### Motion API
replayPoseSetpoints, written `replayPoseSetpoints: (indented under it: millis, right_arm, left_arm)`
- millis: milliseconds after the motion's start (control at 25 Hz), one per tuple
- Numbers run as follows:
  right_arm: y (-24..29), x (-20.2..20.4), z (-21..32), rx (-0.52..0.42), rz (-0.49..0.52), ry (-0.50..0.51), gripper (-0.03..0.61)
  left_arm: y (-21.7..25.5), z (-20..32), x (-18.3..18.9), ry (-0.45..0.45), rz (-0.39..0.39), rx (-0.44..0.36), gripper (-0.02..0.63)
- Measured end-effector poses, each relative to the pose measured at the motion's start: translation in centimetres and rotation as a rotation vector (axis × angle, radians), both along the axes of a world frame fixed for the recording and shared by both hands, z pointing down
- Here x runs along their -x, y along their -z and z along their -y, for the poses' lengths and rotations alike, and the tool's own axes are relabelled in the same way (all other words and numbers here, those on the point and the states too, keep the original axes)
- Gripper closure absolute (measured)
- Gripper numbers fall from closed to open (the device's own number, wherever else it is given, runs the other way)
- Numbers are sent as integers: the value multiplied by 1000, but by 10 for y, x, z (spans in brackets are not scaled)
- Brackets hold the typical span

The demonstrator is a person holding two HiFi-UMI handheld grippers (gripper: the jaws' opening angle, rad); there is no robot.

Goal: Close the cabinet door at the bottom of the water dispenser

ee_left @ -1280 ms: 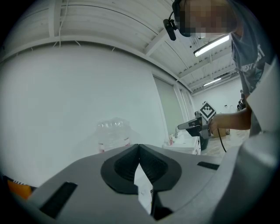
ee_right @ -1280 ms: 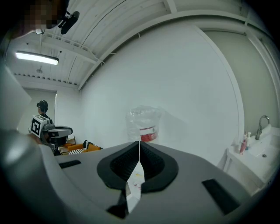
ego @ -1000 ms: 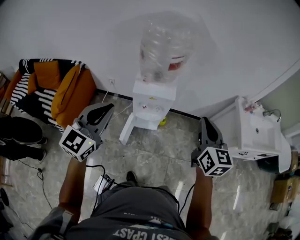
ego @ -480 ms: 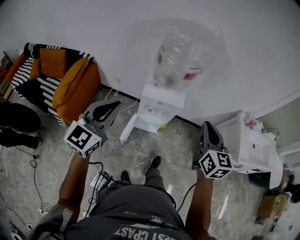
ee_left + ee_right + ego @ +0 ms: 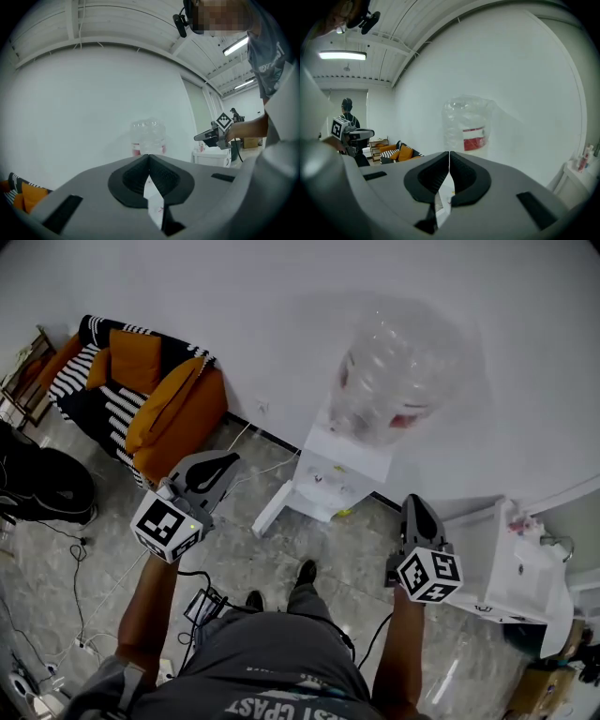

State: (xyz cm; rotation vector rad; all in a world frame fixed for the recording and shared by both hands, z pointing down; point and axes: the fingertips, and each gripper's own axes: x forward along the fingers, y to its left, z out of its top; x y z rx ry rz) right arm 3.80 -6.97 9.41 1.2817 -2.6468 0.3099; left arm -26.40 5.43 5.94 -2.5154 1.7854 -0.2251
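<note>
The white water dispenser (image 5: 339, 476) stands against the wall with a clear bottle (image 5: 398, 381) on top. Its bottom cabinet door (image 5: 273, 508) hangs open, swung out to the left over the floor. My left gripper (image 5: 223, 463) is shut and empty, held left of the open door and apart from it. My right gripper (image 5: 416, 504) is also shut and empty, to the right of the dispenser. In the left gripper view the jaws (image 5: 149, 157) meet below the bottle (image 5: 147, 136). In the right gripper view the jaws (image 5: 449, 155) meet in front of the bottle (image 5: 468, 124).
An orange sofa with a striped blanket (image 5: 141, 399) sits at the left wall. A white washbasin unit (image 5: 520, 568) stands at the right. Cables and a power strip (image 5: 202, 606) lie on the floor by the person's feet (image 5: 305, 573). A black bag (image 5: 47, 488) is far left.
The person has stepped toward the dispenser. Both grippers have come forward and a little lower, still shut. The dispenser now sits further right in the head view.
</note>
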Motion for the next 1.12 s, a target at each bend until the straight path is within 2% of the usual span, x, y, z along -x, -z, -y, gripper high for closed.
replayPoseSetpoints:
  millis: [520, 1120]
  right_arm:
    - [-50, -5, 63, 85, -33, 10, 549]
    - [-142, -27, 103, 219, -59, -36, 549]
  left_arm:
    - [-61, 54, 5, 54, -18, 123, 598]
    - [-168, 101, 3, 60, -46, 314, 598]
